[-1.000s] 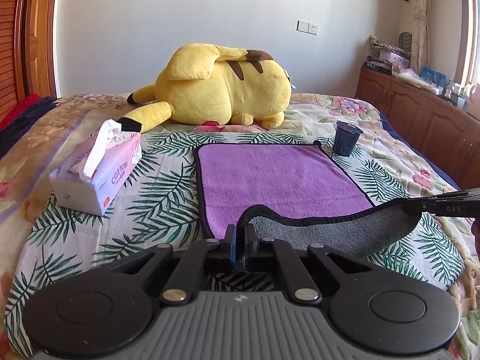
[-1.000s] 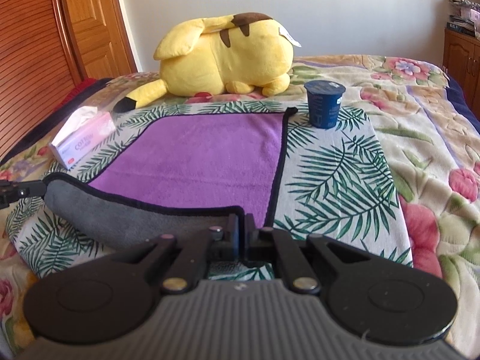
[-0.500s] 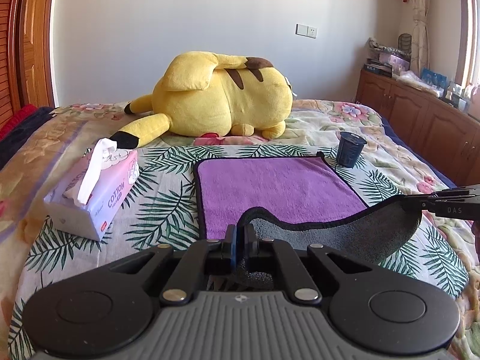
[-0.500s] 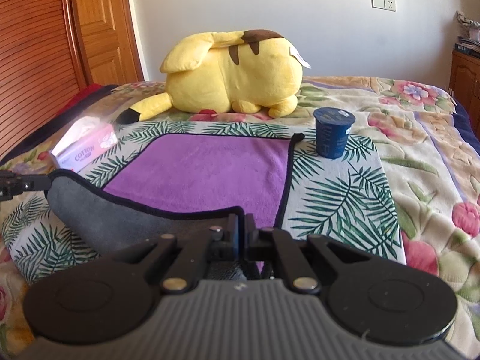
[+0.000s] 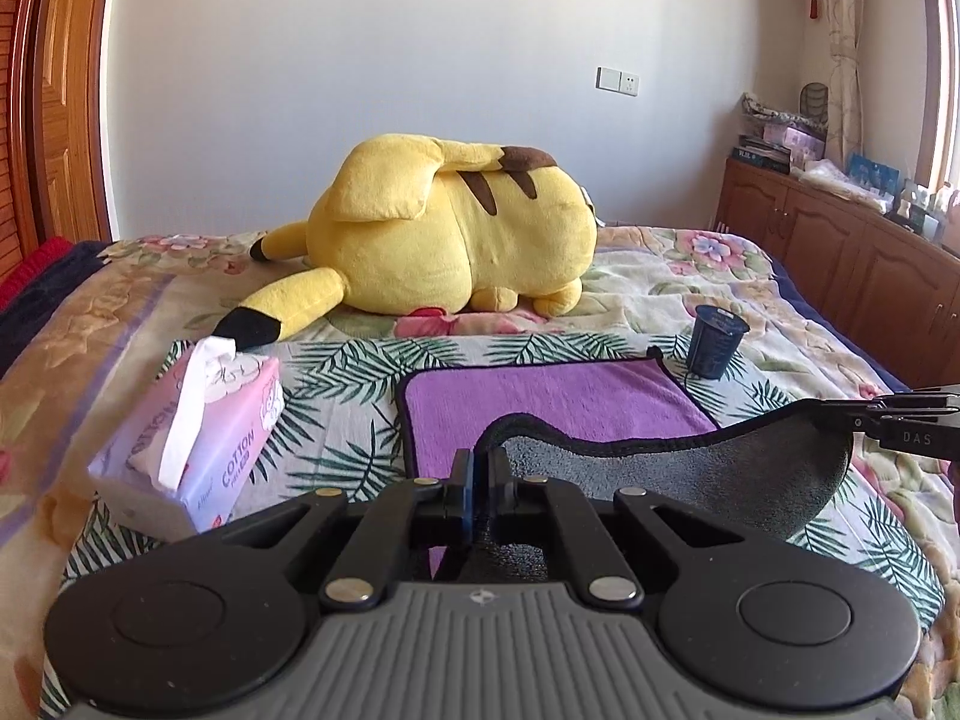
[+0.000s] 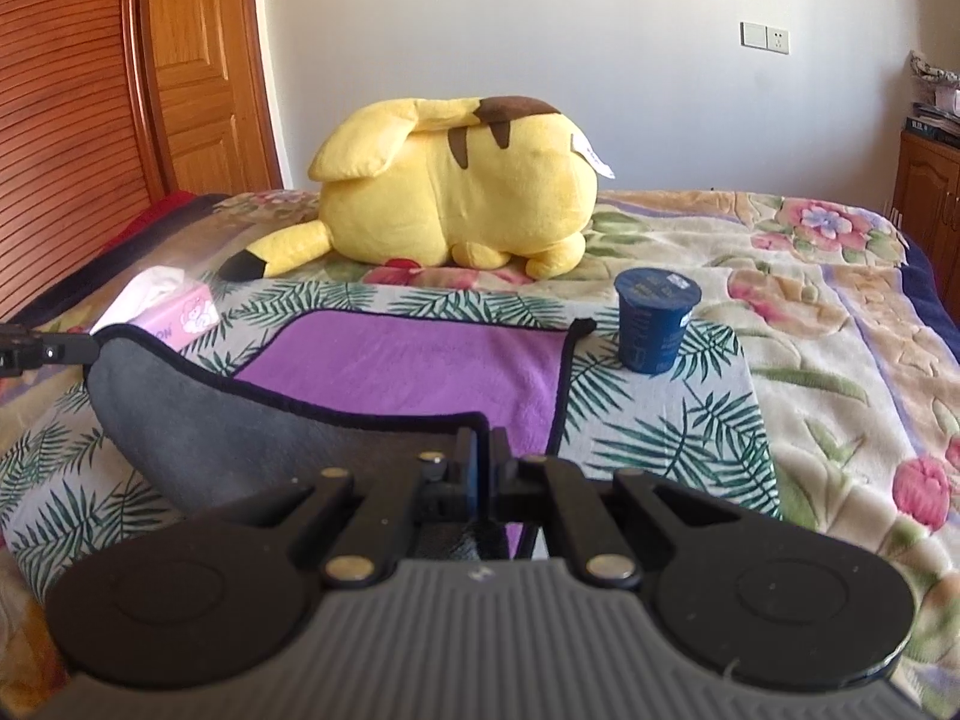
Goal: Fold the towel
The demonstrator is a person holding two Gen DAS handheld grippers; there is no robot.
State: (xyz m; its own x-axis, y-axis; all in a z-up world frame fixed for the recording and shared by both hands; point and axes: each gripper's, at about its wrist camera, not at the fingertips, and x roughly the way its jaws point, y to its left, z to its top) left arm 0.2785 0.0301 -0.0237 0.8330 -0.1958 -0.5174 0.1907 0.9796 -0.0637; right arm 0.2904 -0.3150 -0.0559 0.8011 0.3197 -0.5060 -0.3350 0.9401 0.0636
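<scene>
A purple towel [image 5: 552, 402] with a grey underside and black hem lies on the bed; it also shows in the right wrist view [image 6: 414, 366]. Its near edge is lifted, so the grey underside [image 5: 690, 480] hangs between the two grippers. My left gripper [image 5: 478, 468] is shut on the near left corner. My right gripper [image 6: 482, 450] is shut on the near right corner. Each gripper shows at the edge of the other's view: the right one [image 5: 900, 420] and the left one [image 6: 36, 351].
A big yellow plush toy [image 5: 456, 240] lies behind the towel. A dark blue cup [image 6: 655, 321] stands at the towel's far right corner. A pink tissue box [image 5: 192, 444] sits to the left. Wooden cabinets [image 5: 840, 252] line the right wall.
Both grippers have risen and moved forward with the towel's near corners, lifting the near edge higher; more grey underside shows and less purple lies flat.
</scene>
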